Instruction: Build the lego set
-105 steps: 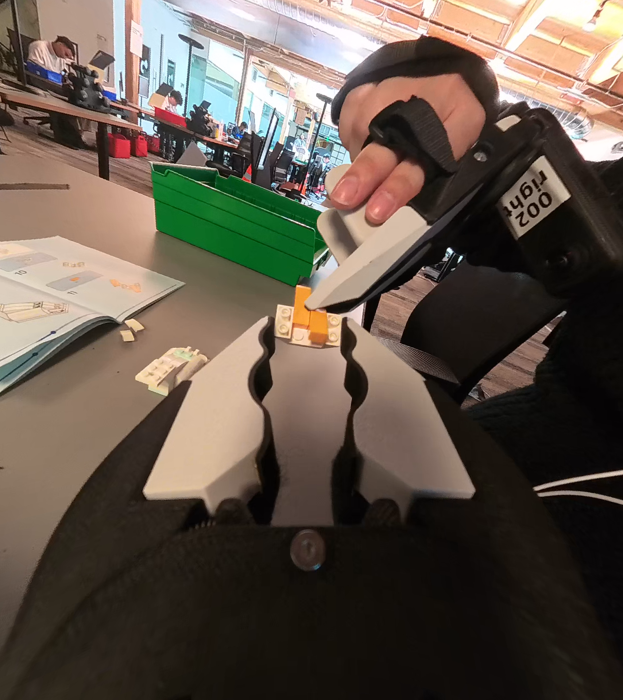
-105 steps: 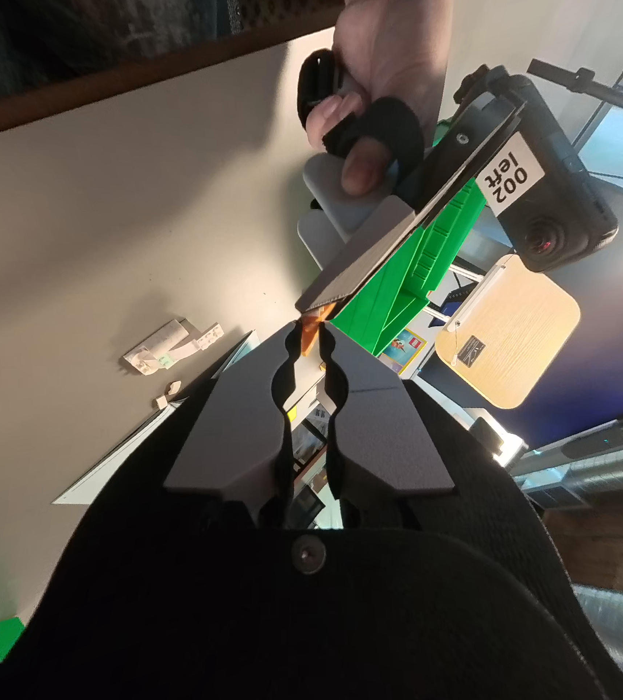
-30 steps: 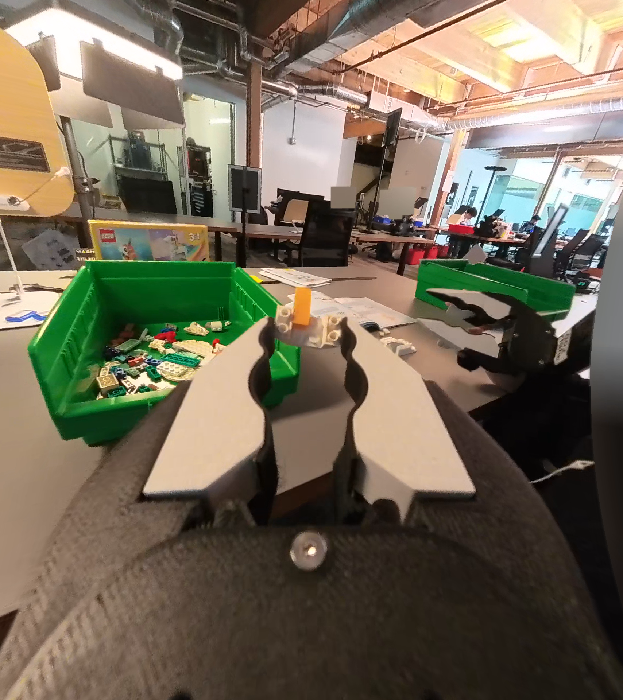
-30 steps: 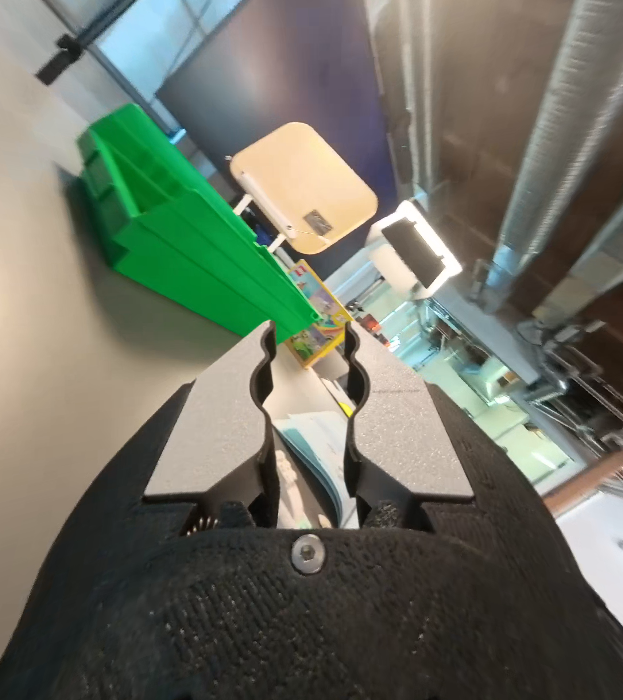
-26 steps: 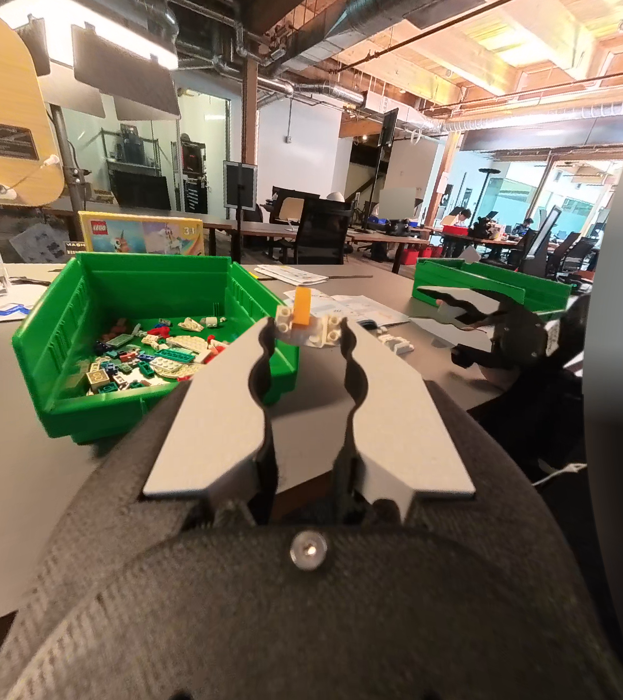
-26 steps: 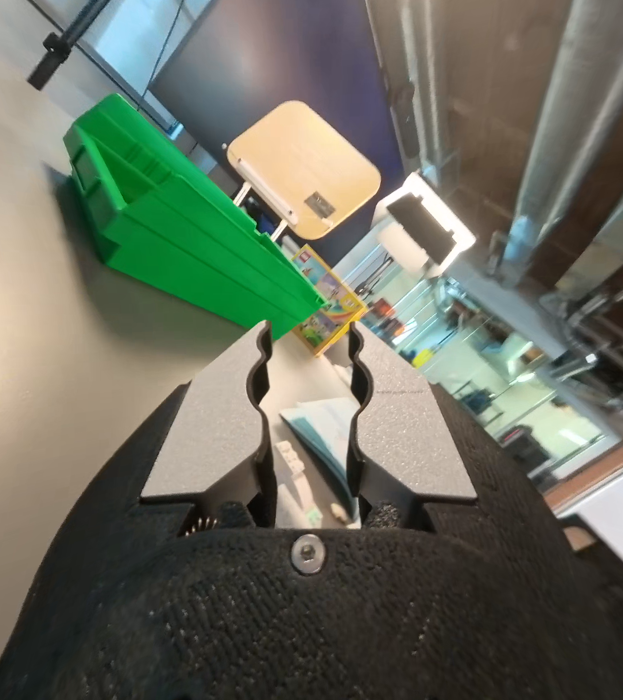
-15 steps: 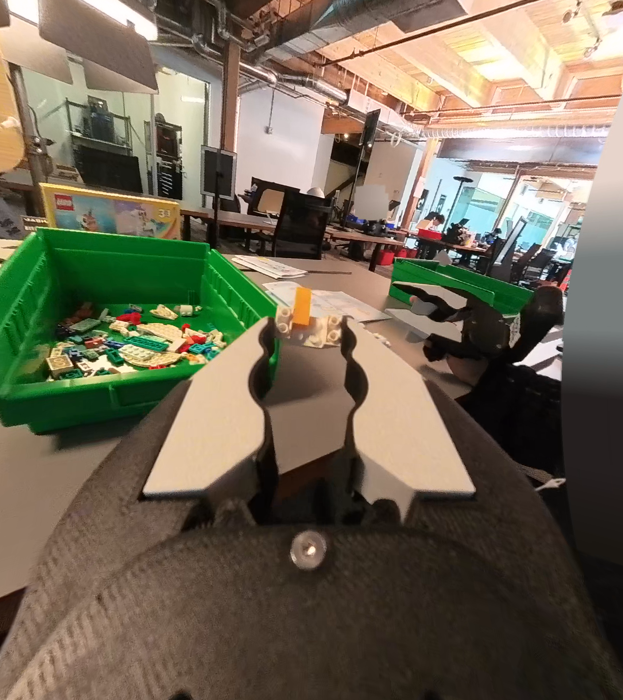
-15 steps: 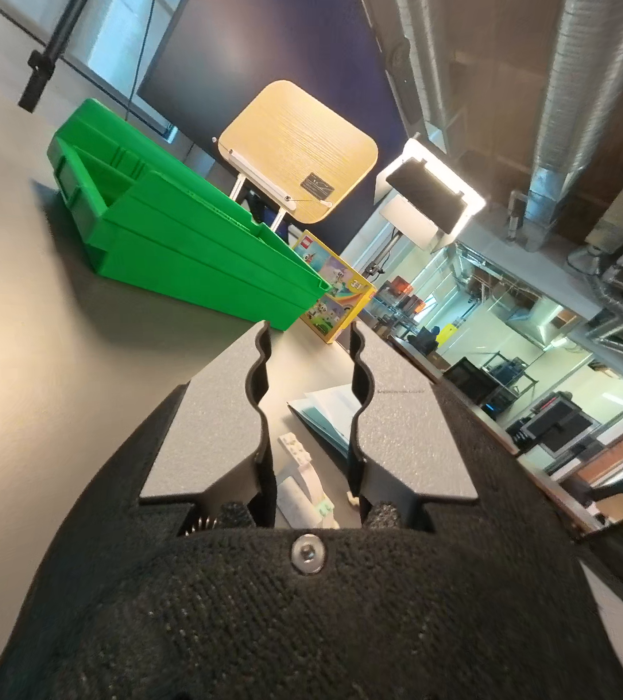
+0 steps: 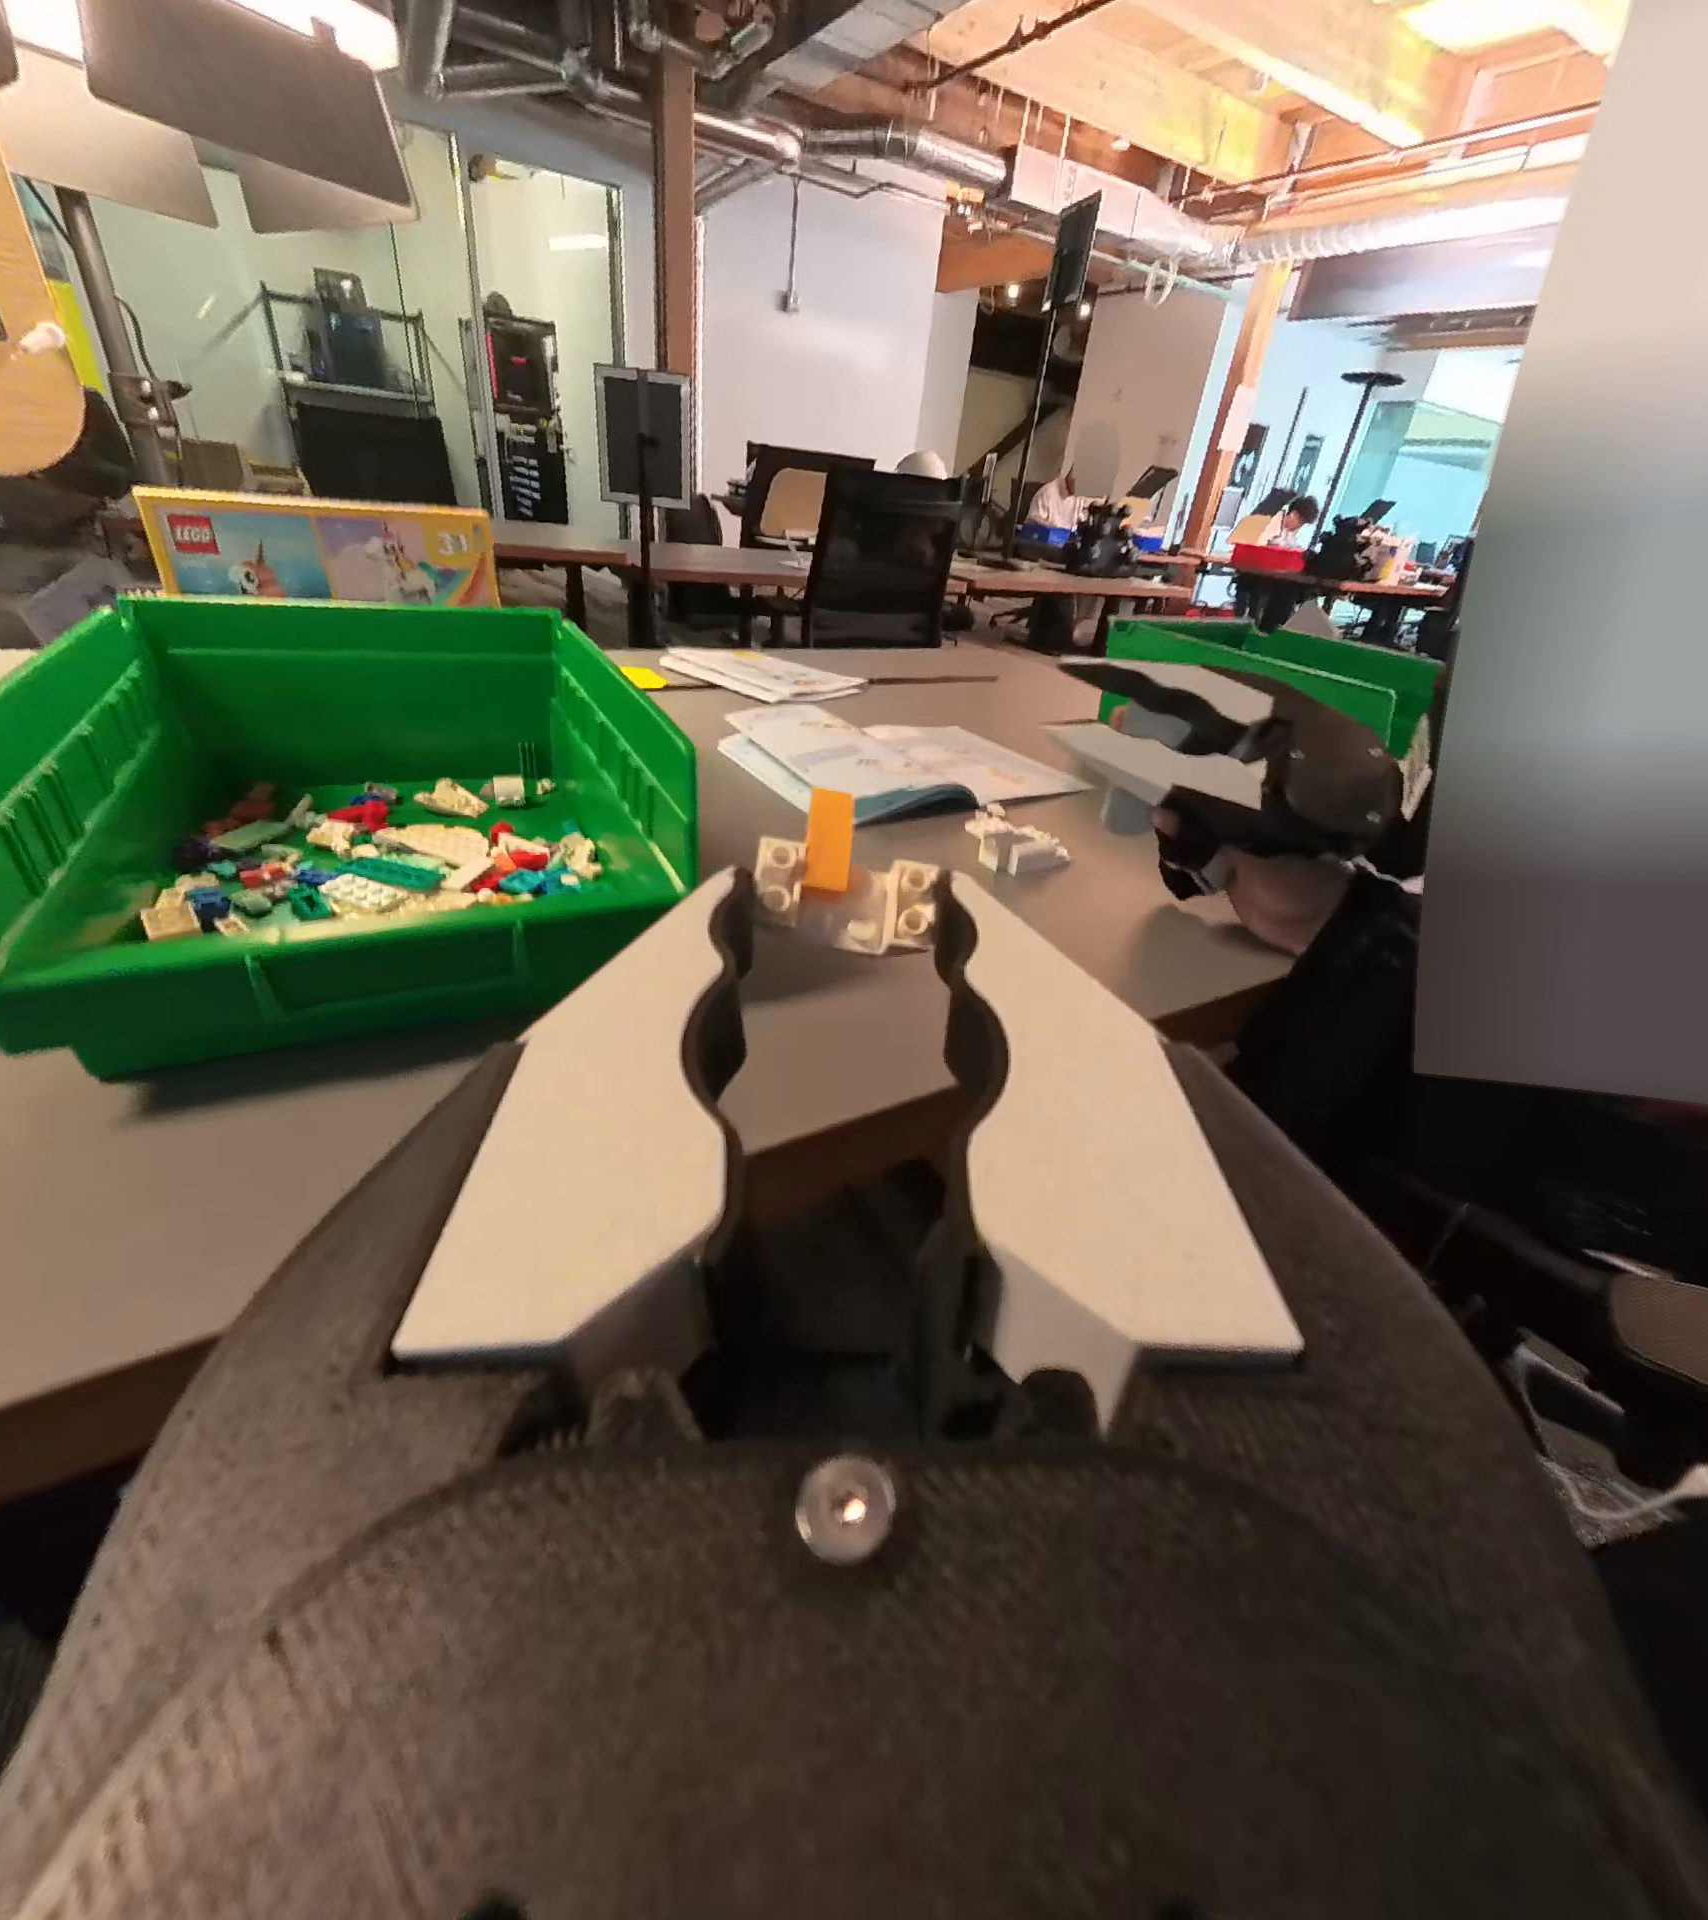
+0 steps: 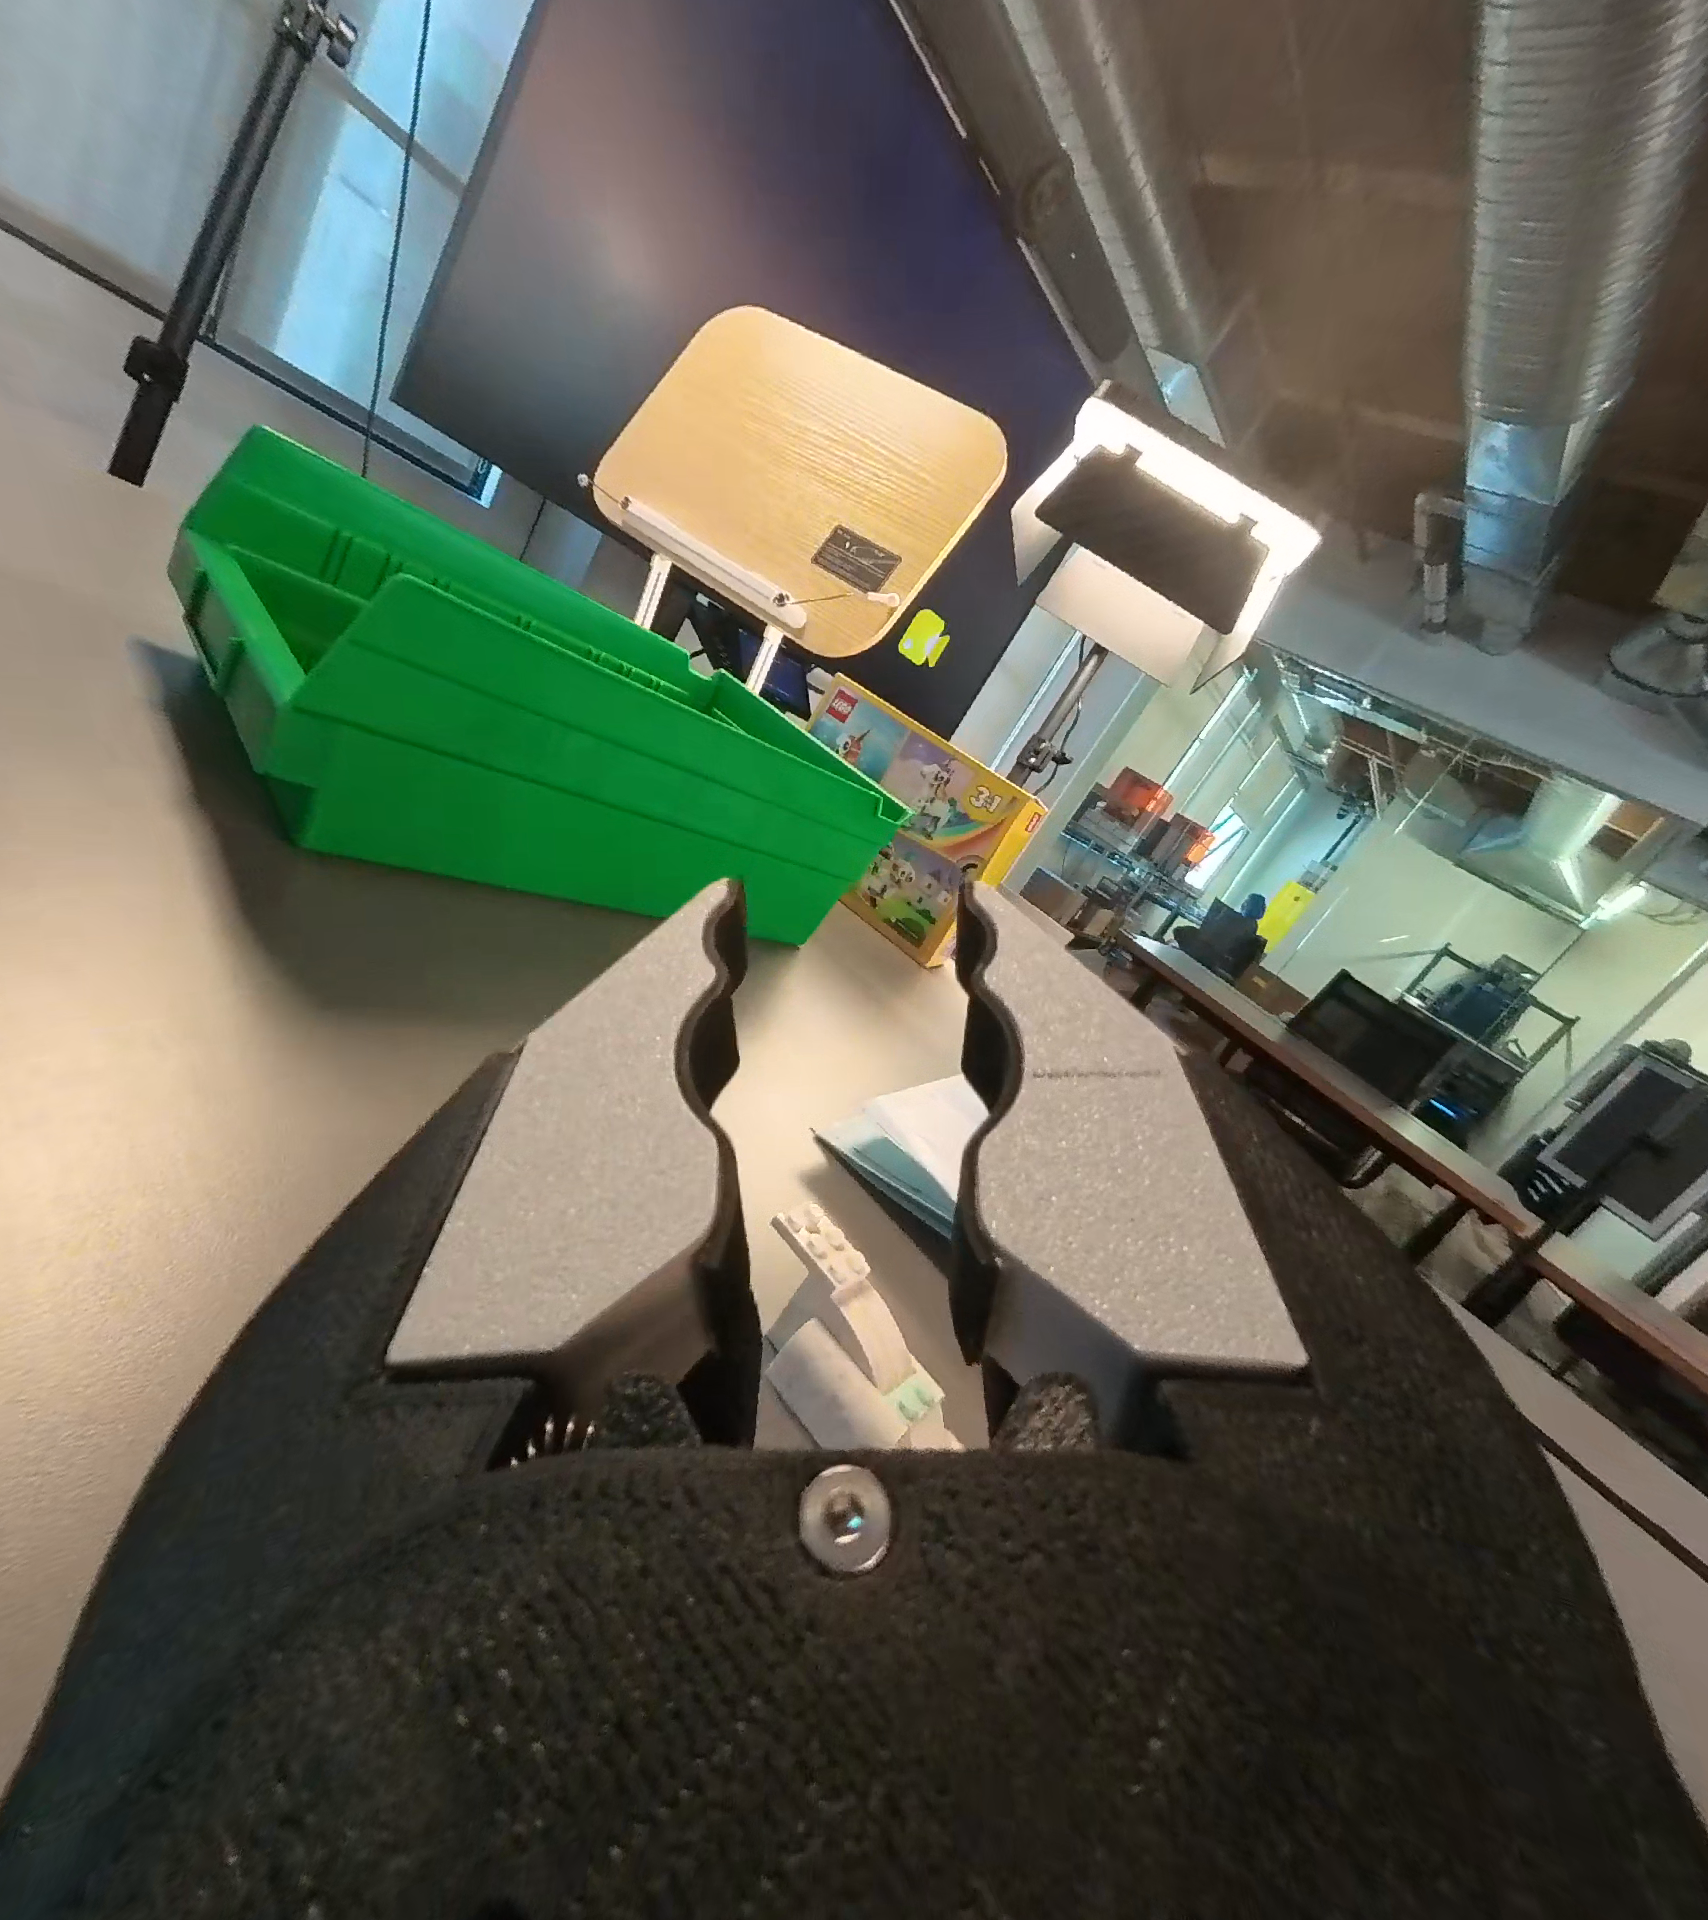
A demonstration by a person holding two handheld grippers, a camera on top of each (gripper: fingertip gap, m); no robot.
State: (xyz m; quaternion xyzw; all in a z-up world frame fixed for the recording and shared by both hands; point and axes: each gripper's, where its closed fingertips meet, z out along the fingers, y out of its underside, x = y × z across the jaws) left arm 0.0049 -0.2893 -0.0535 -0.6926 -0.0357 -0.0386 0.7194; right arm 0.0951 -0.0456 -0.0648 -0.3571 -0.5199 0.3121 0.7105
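Note:
My left gripper [image 9: 845,909] is shut on a small white and orange lego assembly [image 9: 829,883] and holds it above the table's near edge. My right gripper [image 10: 845,914] is open and empty, low over the grey table [image 10: 102,1039]. A white lego assembly [image 10: 829,1330] lies on the table below and between its fingers; it also shows in the left wrist view [image 9: 1016,847]. The right gripper also shows in the left wrist view [image 9: 1099,712], to the right of that assembly, with its jaws apart. An open instruction booklet [image 9: 891,758] lies behind the assembly.
A green bin [image 9: 81,935] with several loose bricks stands at the left. A second green bin [image 9: 1265,660] stands behind the right gripper. A lego box [image 9: 320,545] and a wooden board on a stand [image 10: 798,478] are at the back. My hands' fingertips stand some 25 cm from each other.
The two grippers were joined at the orange brick 3.5 s ago and are apart now. The right gripper has let go and come down over the white assembly on the table. The left still holds its piece.

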